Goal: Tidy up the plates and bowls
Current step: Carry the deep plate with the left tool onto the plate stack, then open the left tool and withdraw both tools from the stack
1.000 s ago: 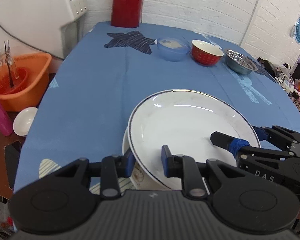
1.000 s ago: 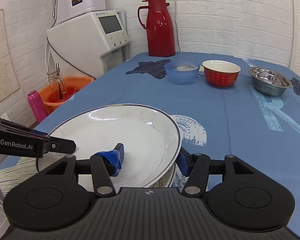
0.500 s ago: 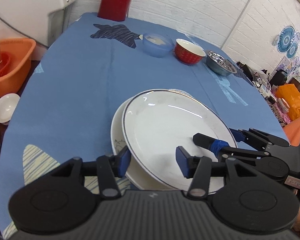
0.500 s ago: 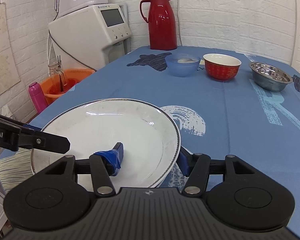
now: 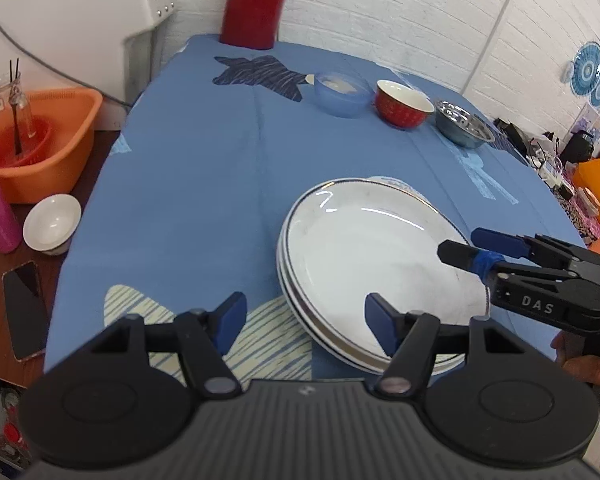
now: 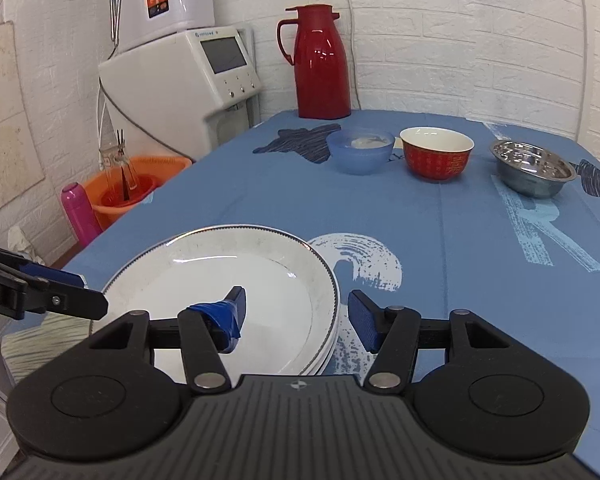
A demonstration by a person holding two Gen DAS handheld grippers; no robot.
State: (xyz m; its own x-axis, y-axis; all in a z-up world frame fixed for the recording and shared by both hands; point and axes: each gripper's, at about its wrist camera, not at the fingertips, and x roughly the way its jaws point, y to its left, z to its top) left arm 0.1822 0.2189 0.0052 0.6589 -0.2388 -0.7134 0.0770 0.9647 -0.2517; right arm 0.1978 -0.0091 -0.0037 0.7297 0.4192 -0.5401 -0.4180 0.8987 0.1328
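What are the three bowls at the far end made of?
Blue bowl: looks like translucent frosted plastic, its contents showing through. Red bowl: probably glazed ceramic, glossy with a white inside and gold characters. Metal bowl: likely stainless steel, mirror-like reflections.

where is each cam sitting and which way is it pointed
Left wrist: on the left gripper, at the table's near left, looking across the plates toward the bowls; its open fingers, the right gripper and a hand show.
Right wrist: on the right gripper, over the plates' right rim, facing the thermos; its open fingers and the left gripper's tip show.
Shared: plates, three bowls, thermos, orange basin.
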